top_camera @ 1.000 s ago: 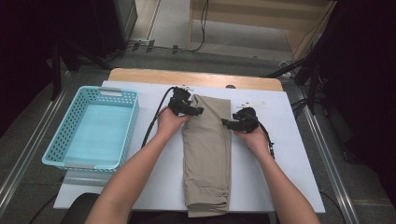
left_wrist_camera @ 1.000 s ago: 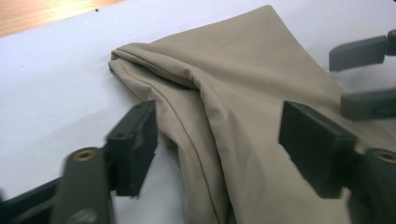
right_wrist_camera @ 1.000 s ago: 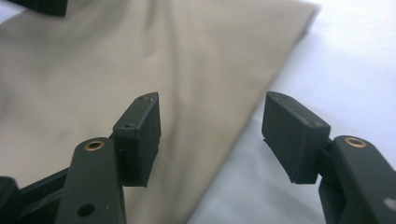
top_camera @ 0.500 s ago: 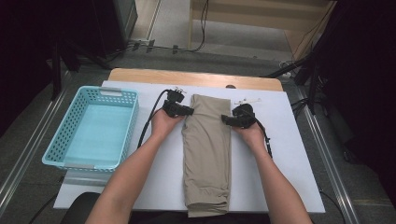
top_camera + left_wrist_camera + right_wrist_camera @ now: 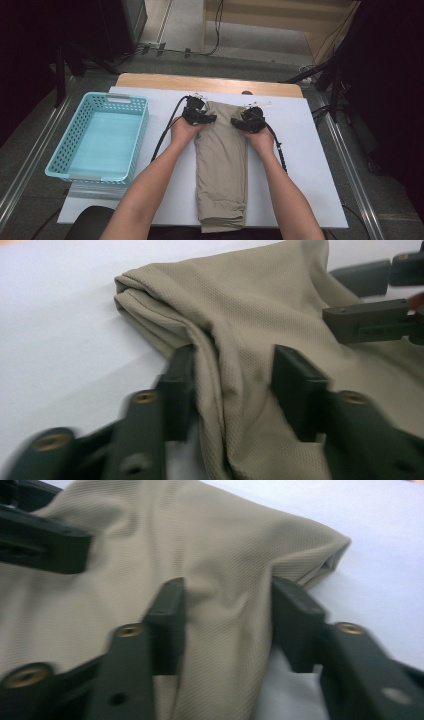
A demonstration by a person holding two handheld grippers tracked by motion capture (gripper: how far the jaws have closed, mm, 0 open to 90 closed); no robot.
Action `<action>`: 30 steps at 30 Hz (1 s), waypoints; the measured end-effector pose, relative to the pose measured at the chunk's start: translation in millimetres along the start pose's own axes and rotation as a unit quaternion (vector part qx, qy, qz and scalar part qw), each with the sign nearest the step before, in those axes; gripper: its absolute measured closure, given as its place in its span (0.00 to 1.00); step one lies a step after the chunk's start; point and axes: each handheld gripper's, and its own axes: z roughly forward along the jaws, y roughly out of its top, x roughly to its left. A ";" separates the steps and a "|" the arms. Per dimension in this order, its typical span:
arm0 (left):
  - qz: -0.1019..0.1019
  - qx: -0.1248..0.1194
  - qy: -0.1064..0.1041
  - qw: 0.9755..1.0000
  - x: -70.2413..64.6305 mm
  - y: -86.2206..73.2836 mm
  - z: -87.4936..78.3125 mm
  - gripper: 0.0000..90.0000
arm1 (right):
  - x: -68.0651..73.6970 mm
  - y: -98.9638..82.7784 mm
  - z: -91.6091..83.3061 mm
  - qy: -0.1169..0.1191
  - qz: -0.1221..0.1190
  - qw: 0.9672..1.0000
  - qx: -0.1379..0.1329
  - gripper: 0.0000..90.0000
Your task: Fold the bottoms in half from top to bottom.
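Pinching the far end of the tan pants [image 5: 221, 160], the left tongs [image 5: 235, 385] have a thick fold of cloth bunched between their two black jaws, which have just been opening a little. The right tongs [image 5: 227, 622] are beside them on the other corner of that end. Their jaws have just been closing, with a hump of cloth between them. Both are part way open. The pants lie folded long on the white table [image 5: 310, 165], running from the tongs back toward the person. A blue basket [image 5: 100, 135] sits well apart, out past the left tongs.
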 end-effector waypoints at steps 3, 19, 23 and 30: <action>-0.015 0.022 -0.047 0.999 3.5 -0.1 -0.8 0.91 | 1.0 3.0 -1.7 0.018 0.012 1.000 0.020 0.79; 0.005 -0.063 -0.077 0.995 -6.2 37.5 -60.2 0.93 | 4.5 51.6 -57.5 0.033 0.010 0.999 -0.037 0.87; 0.012 -0.064 -0.084 0.994 -15.4 19.2 -68.3 0.92 | 7.9 37.2 -72.1 0.053 0.000 0.998 -0.042 0.87; 0.034 -0.052 -0.090 0.994 -36.0 -13.3 -84.6 0.92 | 24.6 4.1 -92.4 0.088 -0.018 0.996 -0.029 0.86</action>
